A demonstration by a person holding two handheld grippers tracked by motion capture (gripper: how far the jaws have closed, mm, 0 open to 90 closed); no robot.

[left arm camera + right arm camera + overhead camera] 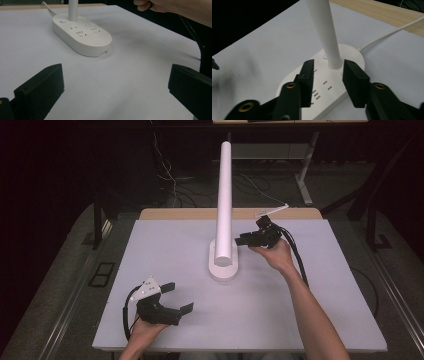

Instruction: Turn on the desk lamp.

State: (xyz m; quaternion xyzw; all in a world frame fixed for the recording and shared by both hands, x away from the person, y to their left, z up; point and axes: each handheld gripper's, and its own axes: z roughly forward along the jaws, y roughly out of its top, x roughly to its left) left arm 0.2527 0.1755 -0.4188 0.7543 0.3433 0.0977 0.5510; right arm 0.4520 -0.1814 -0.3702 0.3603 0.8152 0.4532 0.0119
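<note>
lamp (224, 210): white | button (325, 56): seemingly blue-lit | table (165, 250): pale grey | tongs (329, 75): black

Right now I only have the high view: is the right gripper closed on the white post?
Observer: No. In the right gripper view the right gripper is open. The white post stands just beyond the gap between its jaw tips, with no contact visible.
Operator: What's under it? The base looks plain to me.
Observer: The base is a power strip. Its sockets show on top in the left gripper view.
Operator: Powered?
Observer: Seemingly. A small button beside the post glows.
</note>
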